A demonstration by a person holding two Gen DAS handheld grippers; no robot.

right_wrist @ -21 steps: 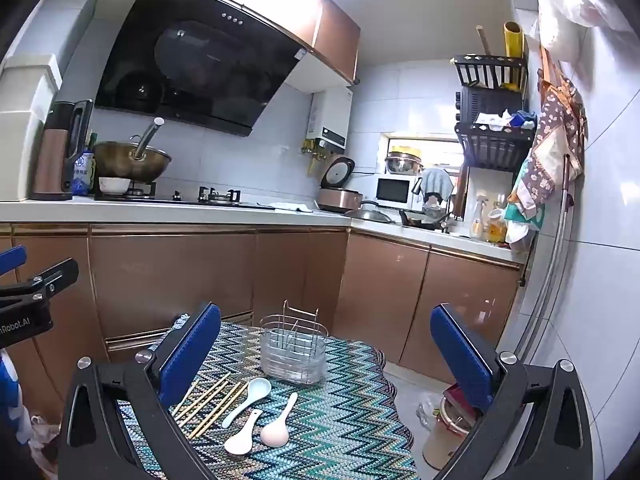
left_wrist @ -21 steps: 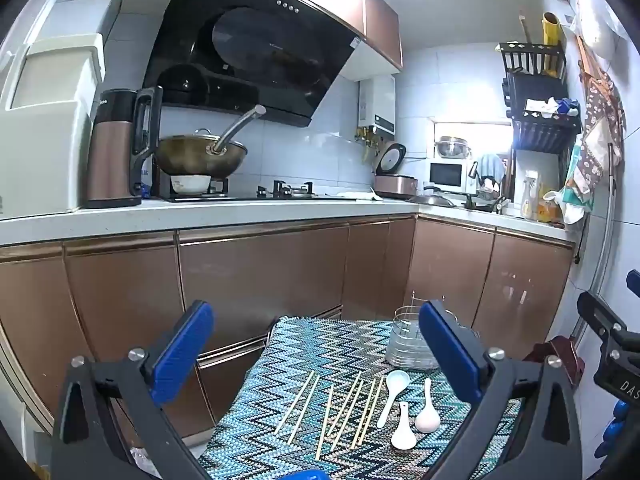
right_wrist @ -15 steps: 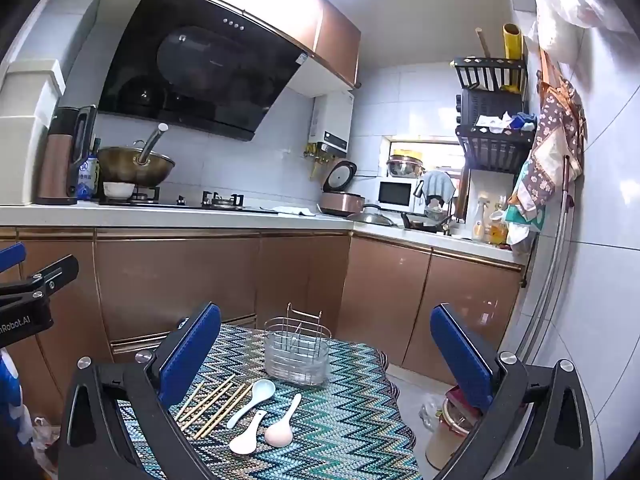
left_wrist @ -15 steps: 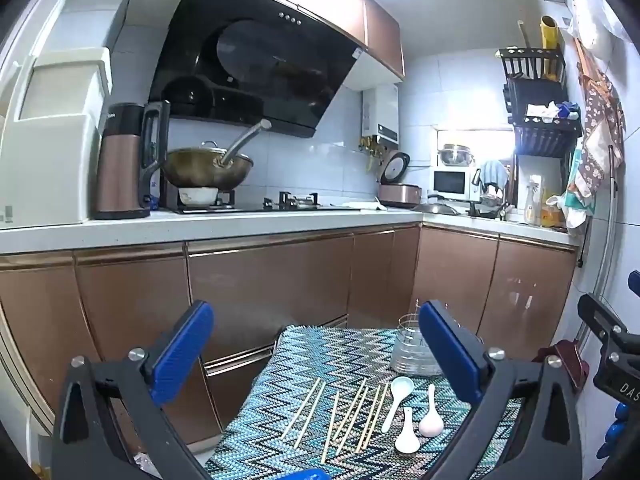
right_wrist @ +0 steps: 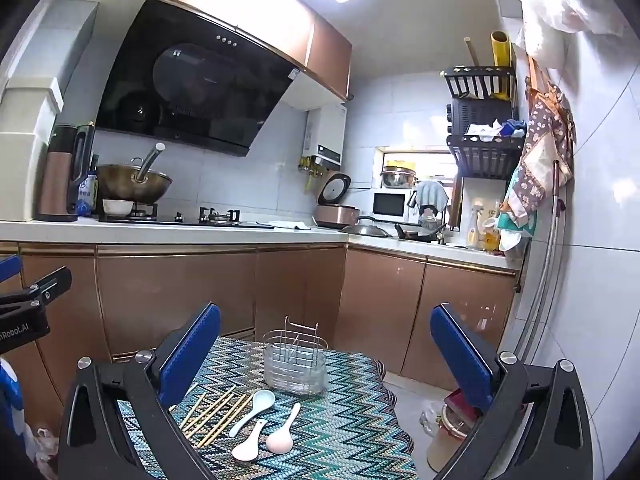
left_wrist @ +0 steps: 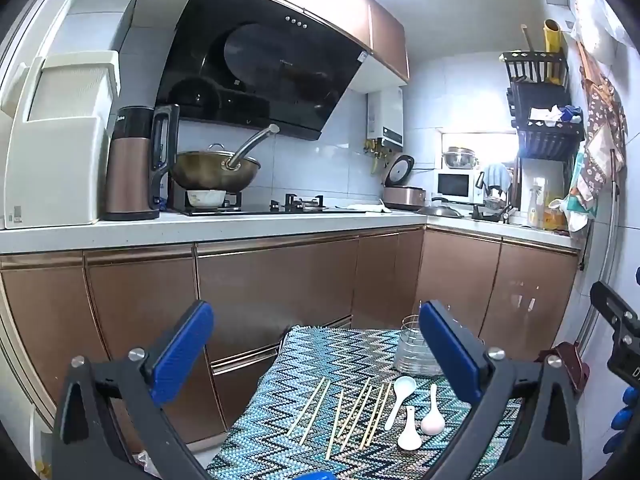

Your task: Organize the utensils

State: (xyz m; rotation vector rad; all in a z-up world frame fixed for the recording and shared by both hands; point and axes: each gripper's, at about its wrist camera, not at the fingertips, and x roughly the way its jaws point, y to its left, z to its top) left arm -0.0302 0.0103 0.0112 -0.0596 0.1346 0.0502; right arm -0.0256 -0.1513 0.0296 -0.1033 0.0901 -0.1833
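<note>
I have a kitchen ahead and, low in front, a small table under a zigzag cloth (right_wrist: 344,432). On it stands the clear utensil holder (right_wrist: 295,364) at the far side, empty as far as I can tell. Nearer me lie the chopsticks (left_wrist: 348,412) in a loose row and three spoons (right_wrist: 260,428) beside them. Both the left gripper (left_wrist: 316,356) and right gripper (right_wrist: 326,356) gape wide, holding nothing — sorting not yet begun, I judge. Next calls for dipping down onto one utensil.
</note>
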